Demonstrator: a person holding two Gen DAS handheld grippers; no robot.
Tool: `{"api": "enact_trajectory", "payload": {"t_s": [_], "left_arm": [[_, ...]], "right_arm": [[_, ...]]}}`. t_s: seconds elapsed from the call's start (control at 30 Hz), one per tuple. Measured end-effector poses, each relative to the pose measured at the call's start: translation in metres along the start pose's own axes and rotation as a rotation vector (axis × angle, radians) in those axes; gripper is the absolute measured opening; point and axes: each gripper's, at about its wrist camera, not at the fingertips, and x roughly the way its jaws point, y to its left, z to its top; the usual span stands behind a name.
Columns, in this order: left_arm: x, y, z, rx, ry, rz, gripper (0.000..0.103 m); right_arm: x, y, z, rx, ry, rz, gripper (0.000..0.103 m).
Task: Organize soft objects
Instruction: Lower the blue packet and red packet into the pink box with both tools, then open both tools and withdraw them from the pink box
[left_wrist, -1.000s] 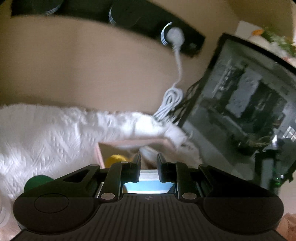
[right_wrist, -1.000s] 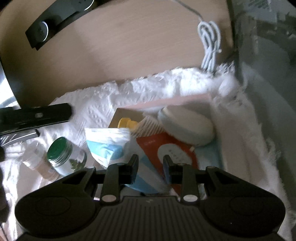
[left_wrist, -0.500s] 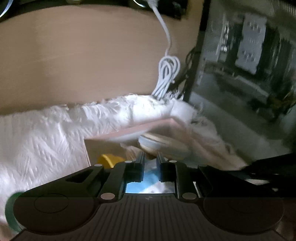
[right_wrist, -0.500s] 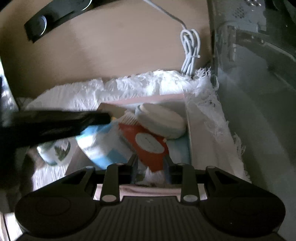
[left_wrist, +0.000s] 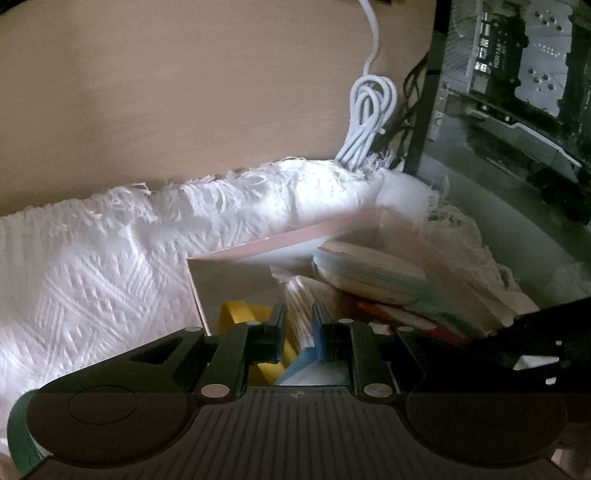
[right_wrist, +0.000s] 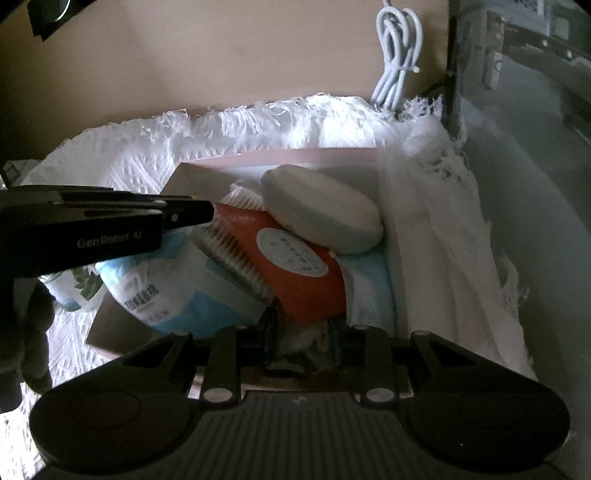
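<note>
A pink box (right_wrist: 295, 157) on a white woven cloth (right_wrist: 129, 155) holds soft packs: a round pale pad stack (right_wrist: 321, 208), a red pack with cotton swabs (right_wrist: 291, 258), a blue and white tissue pack (right_wrist: 173, 295) and a yellow item (left_wrist: 240, 314). My left gripper (left_wrist: 298, 328) is nearly shut on the tissue pack's top edge above the box; it also shows from the side in the right wrist view (right_wrist: 199, 212). My right gripper (right_wrist: 301, 332) is closed on a crumpled white tissue wad (right_wrist: 306, 338) at the box's near edge.
A green-lidded jar (right_wrist: 74, 288) stands left of the box. A coiled white cable (right_wrist: 397, 66) hangs against the wooden wall behind. A glass-sided computer case (left_wrist: 517, 110) stands close on the right.
Both grippers came in over the box. The left one carried the tissue pack lower into it. The right one dropped to the near edge and now has the white wad between its fingers.
</note>
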Motion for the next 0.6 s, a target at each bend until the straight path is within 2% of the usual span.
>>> {"api": "enact_trajectory", "payload": {"t_s": [0.27, 0.4, 0.47, 0.53, 0.6], "left_arm": [[0.019, 0.021, 0.004, -0.040, 0.027, 0.038, 0.017], [0.010, 0.032, 0.005, -0.130, -0.001, -0.010, 0.017], [-0.008, 0.032, 0.006, -0.161, -0.045, -0.031, 0.017], [-0.030, 0.032, 0.006, -0.194, -0.101, -0.038, 0.021], [-0.056, 0.034, 0.002, -0.231, -0.161, -0.047, 0.023]], "right_arm": [[0.024, -0.003, 0.023, -0.013, 0.007, -0.027, 0.029], [0.019, -0.001, 0.021, -0.046, 0.005, -0.032, 0.030], [0.007, 0.000, 0.014, -0.062, -0.009, -0.029, 0.040], [-0.009, 0.002, 0.005, -0.083, -0.040, -0.026, 0.065], [-0.024, 0.005, -0.002, -0.088, -0.070, -0.019, 0.071]]}}
